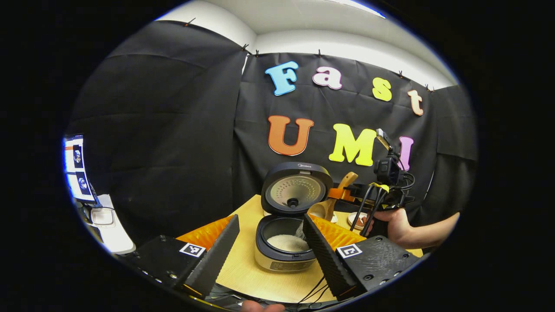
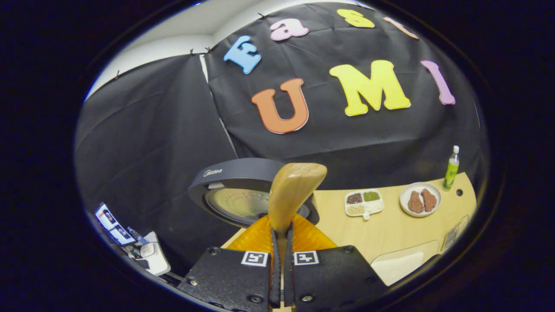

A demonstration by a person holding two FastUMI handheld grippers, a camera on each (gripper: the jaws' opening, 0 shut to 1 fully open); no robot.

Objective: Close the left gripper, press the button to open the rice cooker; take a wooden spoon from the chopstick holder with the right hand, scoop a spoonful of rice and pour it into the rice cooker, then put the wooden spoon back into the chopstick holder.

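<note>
The rice cooker (image 1: 284, 253) stands open on the wooden table, its lid (image 1: 296, 189) tilted up and white rice (image 1: 287, 242) lying in the pot. My left gripper (image 1: 271, 255) hangs open in front of it, with the pot seen between its fingers and nothing held. To the right of the lid, a hand holds my right gripper (image 1: 341, 194), shut on a wooden spoon (image 1: 328, 206) whose bowl hangs just beside the lid. In the right gripper view the spoon (image 2: 294, 190) rises from between my right gripper's (image 2: 282, 242) closed fingers, with the cooker lid (image 2: 236, 184) behind it.
On the table to the right are a divided tray (image 2: 364, 202), a plate (image 2: 419, 200) with two brown pieces and a green bottle (image 2: 452, 168). A monitor (image 1: 78, 169) stands at the far left. Black cables (image 1: 315, 294) run off the table's front edge.
</note>
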